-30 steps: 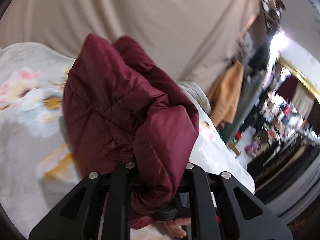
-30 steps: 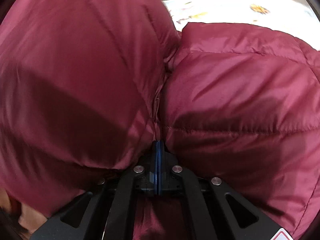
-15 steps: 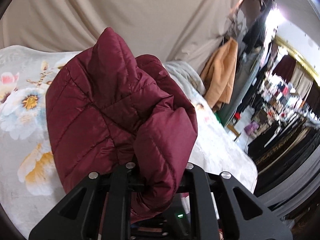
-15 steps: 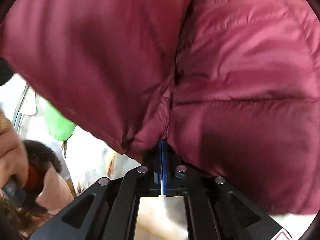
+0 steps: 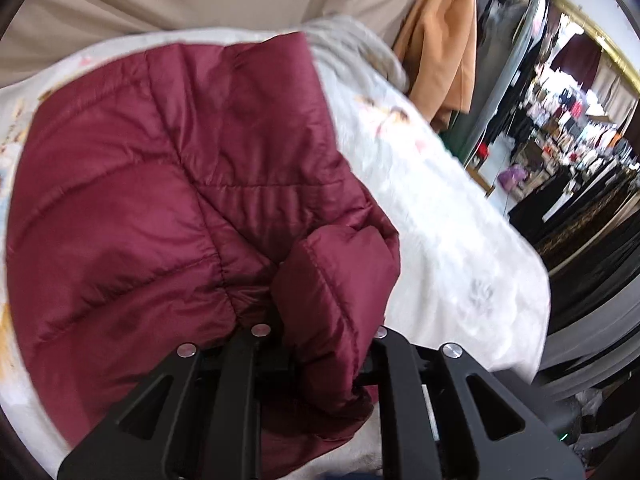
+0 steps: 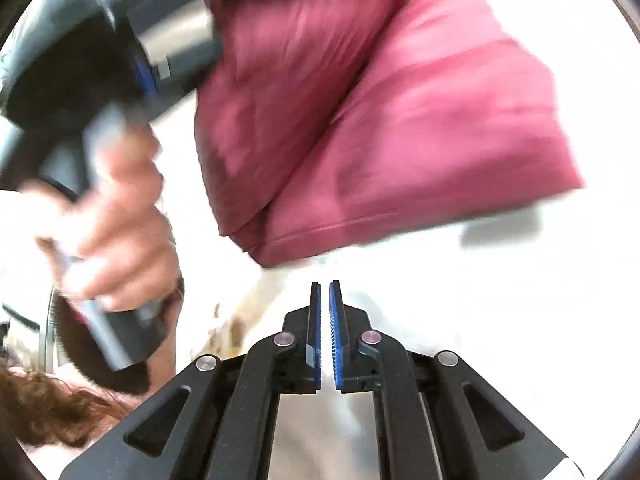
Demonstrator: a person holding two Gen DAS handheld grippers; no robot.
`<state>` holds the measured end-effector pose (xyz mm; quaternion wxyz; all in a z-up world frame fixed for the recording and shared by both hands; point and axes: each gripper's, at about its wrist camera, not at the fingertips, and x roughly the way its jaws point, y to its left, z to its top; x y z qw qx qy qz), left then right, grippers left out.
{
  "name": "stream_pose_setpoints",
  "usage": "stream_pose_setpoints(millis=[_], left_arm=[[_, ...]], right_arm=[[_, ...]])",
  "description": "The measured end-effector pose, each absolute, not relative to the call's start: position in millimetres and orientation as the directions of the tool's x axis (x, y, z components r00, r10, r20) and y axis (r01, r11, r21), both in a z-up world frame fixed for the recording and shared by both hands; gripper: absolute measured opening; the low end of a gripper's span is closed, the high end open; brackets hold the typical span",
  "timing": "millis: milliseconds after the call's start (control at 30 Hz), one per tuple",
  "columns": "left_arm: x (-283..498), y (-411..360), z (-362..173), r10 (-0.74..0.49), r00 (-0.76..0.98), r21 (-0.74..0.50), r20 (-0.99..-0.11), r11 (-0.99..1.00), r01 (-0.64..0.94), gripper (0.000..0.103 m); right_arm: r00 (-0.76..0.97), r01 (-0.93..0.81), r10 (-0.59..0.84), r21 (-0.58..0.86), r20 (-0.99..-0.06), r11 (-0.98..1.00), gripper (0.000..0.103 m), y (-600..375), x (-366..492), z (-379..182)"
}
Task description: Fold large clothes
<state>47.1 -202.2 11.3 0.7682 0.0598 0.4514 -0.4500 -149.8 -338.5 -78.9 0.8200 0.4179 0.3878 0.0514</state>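
Uneven light, heavy fisheye bend and a fair bit of motion smear in both views.

The left wrist view is evenly lit and moderate; the maroon jacket [image 5: 168, 200] shows its quilting clearly at the centre, with soft shadow in its folds, while the far shop area at the right edge glares and smears. The right wrist view is badly overexposed: the bedspread [image 6: 500, 300] burns to plain white, the jacket and the hand [image 6: 112, 236] are streaked with blur, perhaps from fast movement. Dark rounded corners frame both pictures.
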Motion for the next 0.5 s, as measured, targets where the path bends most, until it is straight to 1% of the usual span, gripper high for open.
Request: stream_pose_setpoints(millis=[200, 267, 300, 367, 400, 467, 500], left_arm=[[34.9, -222.3, -22.6, -0.58, 0.215, -0.235, -0.785, 0.601, 0.764, 0.013], [31.3, -224.0, -26.6, -0.569, 0.231, -0.214, -0.789, 0.608, 0.765, 0.013], [29.5, -225.7, -28.1, -0.563, 0.242, -0.199, -0.79, 0.609, 0.768, 0.014], [28.3, -227.6, -27.6, -0.56, 0.251, -0.185, -0.79, 0.608, 0.772, 0.016], [27.2, -226.3, -23.6, -0.571, 0.247, -0.195, -0.783, 0.602, 0.775, 0.019], [22.8, -221.7, -10.2, -0.601, 0.237, -0.226, -0.763, 0.592, 0.773, 0.029], [18.3, -214.9, 0.6, -0.629, 0.227, -0.249, -0.744, 0.575, 0.78, 0.043]], right_arm=[[0.765, 0.358, 0.214, 0.677, -0.608, 0.643, 0.008, -403.7, -189.1, -63.0], [0.768, 0.383, 0.164, 0.649, -0.62, 0.657, 0.008, -412.2, -191.6, -57.4], [0.77, 0.39, 0.145, 0.639, -0.621, 0.663, 0.008, -400.6, -186.0, -52.2], [0.776, 0.398, 0.105, 0.613, -0.621, 0.683, 0.008, -403.3, -182.0, -45.1], [0.777, 0.406, 0.081, 0.595, -0.624, 0.694, 0.008, -399.0, -183.1, -33.1], [0.774, 0.434, 0.016, 0.549, -0.632, 0.714, 0.008, -398.4, -178.5, -21.2], [0.774, 0.441, -0.005, 0.534, -0.633, 0.722, 0.009, -401.8, -177.2, -15.4]])
